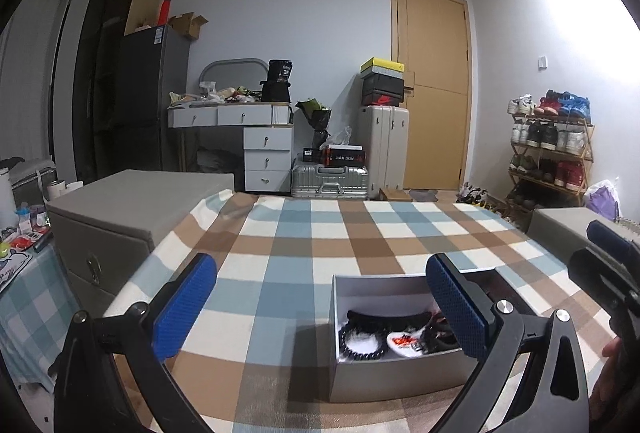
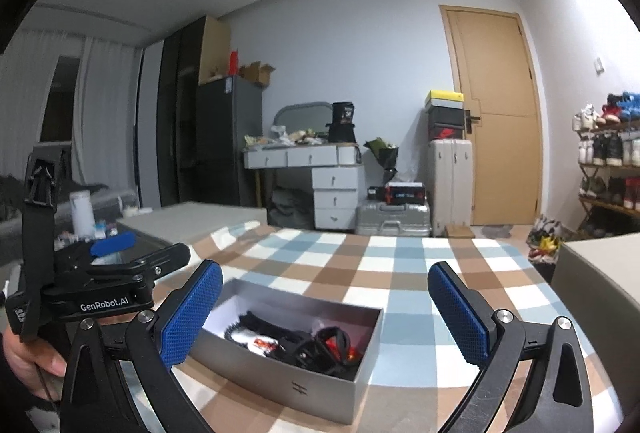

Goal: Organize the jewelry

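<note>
An open grey cardboard box [image 2: 296,373] holding dark bead bracelets [image 1: 362,345] sits on the blue, brown and white checked cloth [image 1: 312,233]. From my left gripper [image 1: 320,309] the box lies ahead and rightward; from my right gripper [image 2: 326,313], ahead and leftward, similarly near. Both grippers gape wide, empty. Beyond the box stand a wooden door [image 1: 436,89] and a white dresser [image 1: 266,153].

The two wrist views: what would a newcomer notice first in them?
First, the open grey box of dark jewelry on the checked tablecloth, near the front edge. Then the wide-open blue-padded tools: the left tool and the right tool, both empty. Behind stands a tan door.
</note>
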### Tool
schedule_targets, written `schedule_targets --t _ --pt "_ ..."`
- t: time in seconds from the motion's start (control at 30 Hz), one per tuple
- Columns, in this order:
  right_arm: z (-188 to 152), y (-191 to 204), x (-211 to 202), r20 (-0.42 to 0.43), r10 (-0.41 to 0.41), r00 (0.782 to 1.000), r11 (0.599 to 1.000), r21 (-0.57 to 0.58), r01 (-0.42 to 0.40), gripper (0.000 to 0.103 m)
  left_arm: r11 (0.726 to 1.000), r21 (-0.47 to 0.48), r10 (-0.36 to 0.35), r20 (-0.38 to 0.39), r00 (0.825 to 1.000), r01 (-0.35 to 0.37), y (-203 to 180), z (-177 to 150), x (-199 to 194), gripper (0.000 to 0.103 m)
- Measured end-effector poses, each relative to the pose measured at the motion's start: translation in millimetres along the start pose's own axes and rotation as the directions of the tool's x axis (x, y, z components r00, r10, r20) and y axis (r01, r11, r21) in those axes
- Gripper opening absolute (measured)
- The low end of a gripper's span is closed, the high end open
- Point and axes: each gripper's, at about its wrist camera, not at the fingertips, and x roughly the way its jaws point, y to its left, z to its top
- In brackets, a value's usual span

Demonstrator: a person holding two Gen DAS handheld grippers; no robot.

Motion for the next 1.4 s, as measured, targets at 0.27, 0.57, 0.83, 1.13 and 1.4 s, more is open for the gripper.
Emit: schedule_targets --t 0.27,0.57,0.83,1.13,1.4 --pt "-5 3 18 -0.091 0.006 0.996 1.000 -0.023 -0.008 0.103 0.999 0.035 0.009 -0.035 0.999 -0.008 -11 -3 1 0.102" --pt "-10 3 24 -0.141 0.016 0.990 1.000 -0.016 -0.018 0.103 0.999 0.041 0.004 -0.037 0.999 -0.003 -14 -5 -3 0.102" --pt "-10 3 24 -0.141 0.016 0.990 1.000 -0.015 -0.019 0.103 0.999 0.042 0.005 -0.037 0.999 -0.003 -14 -4 -3 0.102" --pt "-10 3 24 -0.141 0.016 0.990 1.000 -0.015 -0.018 0.103 0.999 0.042 -0.003 -0.039 0.999 0.004 -16 -4 -1 0.102" --pt "-10 3 24 -0.141 0.016 0.990 1.000 -0.015 -0.019 0.103 0.999 0.042 0.000 -0.040 0.999 0.002 -16 -5 -1 0.102"
